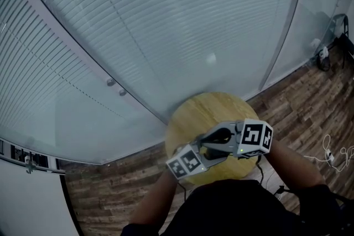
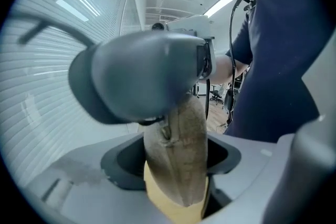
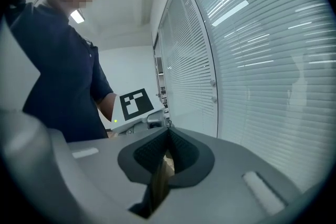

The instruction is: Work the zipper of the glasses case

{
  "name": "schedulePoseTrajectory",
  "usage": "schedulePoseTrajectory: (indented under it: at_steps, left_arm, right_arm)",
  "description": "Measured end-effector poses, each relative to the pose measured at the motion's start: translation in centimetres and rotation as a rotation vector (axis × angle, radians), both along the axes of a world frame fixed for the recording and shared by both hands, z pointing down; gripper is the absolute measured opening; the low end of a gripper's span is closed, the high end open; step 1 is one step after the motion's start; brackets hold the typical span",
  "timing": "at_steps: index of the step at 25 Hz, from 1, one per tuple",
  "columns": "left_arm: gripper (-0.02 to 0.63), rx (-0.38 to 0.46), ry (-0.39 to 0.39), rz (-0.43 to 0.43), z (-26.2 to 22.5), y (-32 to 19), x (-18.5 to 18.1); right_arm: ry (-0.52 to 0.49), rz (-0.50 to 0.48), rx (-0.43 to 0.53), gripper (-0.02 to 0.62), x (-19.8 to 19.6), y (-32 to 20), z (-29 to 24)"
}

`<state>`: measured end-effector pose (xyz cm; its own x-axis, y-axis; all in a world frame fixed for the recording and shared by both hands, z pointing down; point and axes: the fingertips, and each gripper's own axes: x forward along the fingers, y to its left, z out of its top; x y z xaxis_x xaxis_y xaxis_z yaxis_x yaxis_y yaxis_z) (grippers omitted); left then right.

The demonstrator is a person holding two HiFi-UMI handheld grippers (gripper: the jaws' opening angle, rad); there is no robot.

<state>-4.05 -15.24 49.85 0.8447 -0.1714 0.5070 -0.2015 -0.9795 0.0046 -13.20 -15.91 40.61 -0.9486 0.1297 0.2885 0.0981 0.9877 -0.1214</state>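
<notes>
Left gripper view only: my left hand-held gripper (image 2: pixel 173 162) is clamped on the tan, suede-look oblong glasses case (image 2: pixel 181 128), with the dark pads against both its sides. The long axis runs along the jaws, away from the camera and tilted up. The narrow end is nearest the camera, and a ridge runs down its length. The grey body of my right hand-held gripper (image 3: pixel 168 136) sits over the case's far end and hides it.

Right gripper view: its jaws are fully together, with a tan sliver showing below the pads. I can't tell whether the zipper pull is pinched.

Head view: no case visible, both hand-held grippers cover it. It does show the round light-wood table (image 1: pixel 199 113). Both hand-held grippers meet over its near half, and the far half ahead of them is bare. A slatted glass wall (image 1: pixel 166 25) stands just beyond the far edge, and there is wood-plank floor (image 1: pixel 298 102) off to the right of my right hand-held gripper.
</notes>
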Motion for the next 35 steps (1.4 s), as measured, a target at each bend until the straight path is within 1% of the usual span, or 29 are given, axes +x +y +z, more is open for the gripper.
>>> schedulePoseTrajectory:
  at_steps: [2,6,8,11,15,19,24,28,32,35]
  left_arm:
    - [0.305,-0.026,0.029,0.001,-0.3,0.3,0.0]
    - [0.302,-0.075,0.122,0.003,-1.4,0.7,0.0]
    - [0.301,-0.094,0.167,0.005,-1.8,0.8,0.2]
    - [0.301,-0.111,0.207,0.010,-2.8,0.9,0.3]
    - [0.298,-0.156,0.283,0.014,-4.7,1.3,0.1]
    - [0.298,-0.160,0.309,0.023,-5.8,1.3,0.3]
    - [0.296,-0.145,0.328,0.054,-6.4,1.8,0.7]
    - [0.296,-0.142,0.355,0.073,-6.4,2.0,0.8]
    - [0.293,-0.156,0.415,0.068,-8.3,1.6,0.1]
    - [0.288,-0.149,0.428,0.070,-8.8,1.4,-0.3]
  right_arm:
    - [-0.033,0.011,-0.023,0.011,0.5,0.0,-0.5]
    - [-0.135,0.037,-0.090,0.009,1.4,-0.4,-1.6]
    - [-0.180,0.041,-0.107,0.009,1.8,-0.4,-2.0]
    - [-0.233,0.044,-0.134,0.009,2.4,-0.5,-3.0]
    - [-0.324,0.051,-0.205,0.009,3.1,-0.7,-5.1]
    - [-0.370,0.052,-0.202,0.008,3.6,-0.8,-6.2]
    - [-0.477,0.037,-0.303,0.008,5.0,-0.9,-7.1]
    - [-0.507,0.012,-0.315,0.008,5.6,-0.6,-7.0]
    - [-0.554,-0.008,-0.334,0.008,6.1,-0.9,-8.4]
    - [-0.581,-0.010,-0.348,0.008,6.7,-1.1,-8.9]
